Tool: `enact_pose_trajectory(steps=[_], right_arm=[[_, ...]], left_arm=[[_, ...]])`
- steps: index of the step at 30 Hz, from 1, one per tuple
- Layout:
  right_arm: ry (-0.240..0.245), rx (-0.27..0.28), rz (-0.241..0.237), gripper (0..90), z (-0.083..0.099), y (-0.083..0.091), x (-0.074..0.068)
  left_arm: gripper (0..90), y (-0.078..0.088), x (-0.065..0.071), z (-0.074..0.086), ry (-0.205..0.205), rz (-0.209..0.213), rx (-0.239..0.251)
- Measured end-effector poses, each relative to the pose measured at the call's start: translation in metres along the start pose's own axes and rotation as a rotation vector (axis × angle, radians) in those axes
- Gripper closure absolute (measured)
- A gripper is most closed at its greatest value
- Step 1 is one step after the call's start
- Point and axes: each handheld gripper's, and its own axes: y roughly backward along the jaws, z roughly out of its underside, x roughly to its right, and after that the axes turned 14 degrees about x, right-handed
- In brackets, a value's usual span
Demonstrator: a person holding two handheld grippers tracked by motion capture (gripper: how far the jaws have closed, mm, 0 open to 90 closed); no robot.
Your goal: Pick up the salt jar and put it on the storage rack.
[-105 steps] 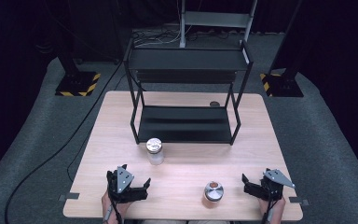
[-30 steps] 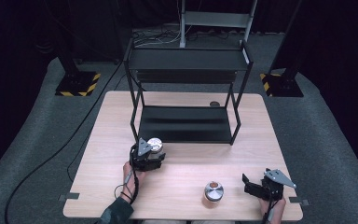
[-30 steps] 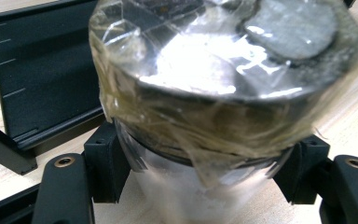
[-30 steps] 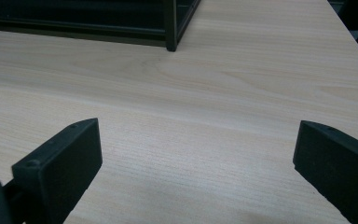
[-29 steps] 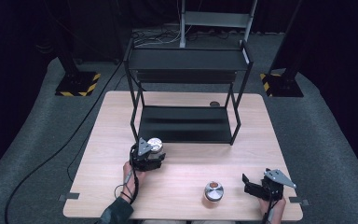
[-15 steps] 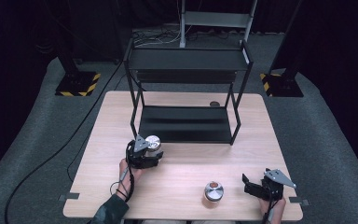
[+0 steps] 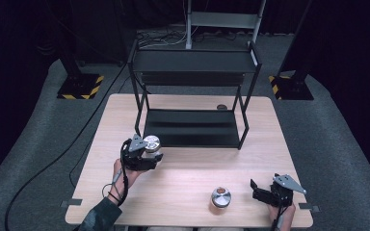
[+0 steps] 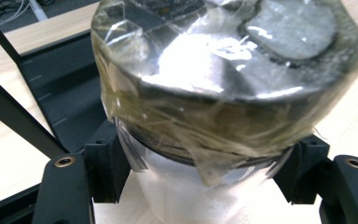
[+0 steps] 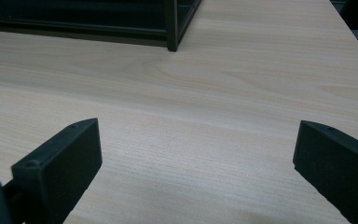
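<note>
Left gripper [image 7: 147,161] is clamped on a jar [image 7: 151,144]. In the left gripper view both jaws are seen pressed against the clear jar [image 8: 200,186] body just under the lid [image 8: 223,60]. The lid is metal and wrapped in yellowed clear tape [image 8: 168,116]. The jar is held upright, just in front of the front left leg of the black rack [image 7: 192,96], near the front edge of its lower shelf [image 7: 192,127]. Whether the jar base is touching the table cannot be told from the frames.

Right gripper [image 7: 262,191] is held with jaws wide apart; nothing is between them. In the right gripper view bare wood of the table [image 9: 191,107] is seen between the jaws, with a rack leg [image 9: 171,28] farther off. This gripper is placed well apart from the rack, at the front right corner of the table.

A second jar [image 7: 220,197] with a metal lid is stood on the table, in front of the rack and well apart from it, just beside the right gripper's open jaws, not touched. A small dark round object [image 7: 221,107] is seen behind the rack on the table; too small to identify.

Surface: light wood table [image 7: 188,183], rack set at its far half, two shelves. Tape tabs [image 7: 71,202] are stuck at the front corners.

Room: grey carpet [image 7: 342,144], dark surroundings. Black stands with yellow-black striped bases [image 7: 79,86] are placed left and right of the rack, beyond the table. A grey metal frame [image 7: 221,19] and loose cables [image 7: 164,36] are seen behind the rack. A black cable [image 7: 53,163] is run across the floor to the left.
</note>
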Motion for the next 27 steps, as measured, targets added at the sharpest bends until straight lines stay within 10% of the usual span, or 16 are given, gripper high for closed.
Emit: enact_pose_trajectory(steps=[27], right_arm=[[-0.005, 0.0, 0.002, 0.0, 0.0, 0.0, 0.0]], left_arm=[[30.6, 0.016, -0.019, -0.041, -0.017, 0.026, -0.021]])
